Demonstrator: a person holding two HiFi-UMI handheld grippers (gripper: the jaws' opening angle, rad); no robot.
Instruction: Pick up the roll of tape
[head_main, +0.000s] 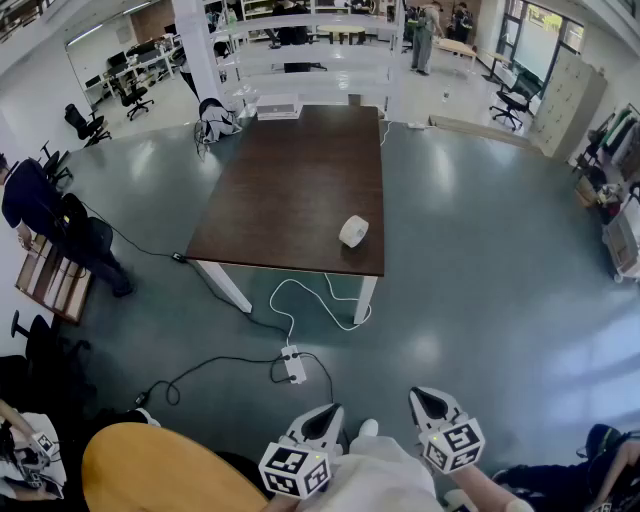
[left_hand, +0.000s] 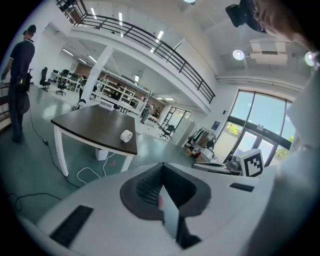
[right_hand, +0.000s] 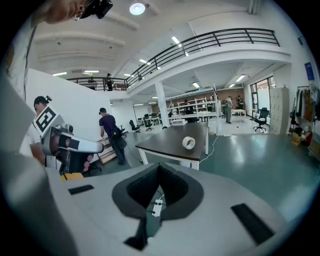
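Observation:
A white roll of tape (head_main: 353, 231) stands on edge near the front right corner of a dark brown table (head_main: 290, 190). It also shows as the tape roll (left_hand: 127, 135) in the left gripper view and the tape roll (right_hand: 188, 142) in the right gripper view, small and far off. My left gripper (head_main: 322, 418) and right gripper (head_main: 427, 402) are held close to my body, well short of the table, above the floor. Both are shut with nothing between the jaws.
A white power strip (head_main: 295, 364) with white and black cables lies on the green floor between me and the table. A round yellow stool (head_main: 160, 470) is at my lower left. A person (head_main: 40, 215) stands by a wooden crate at the left. Office chairs and shelves line the far side.

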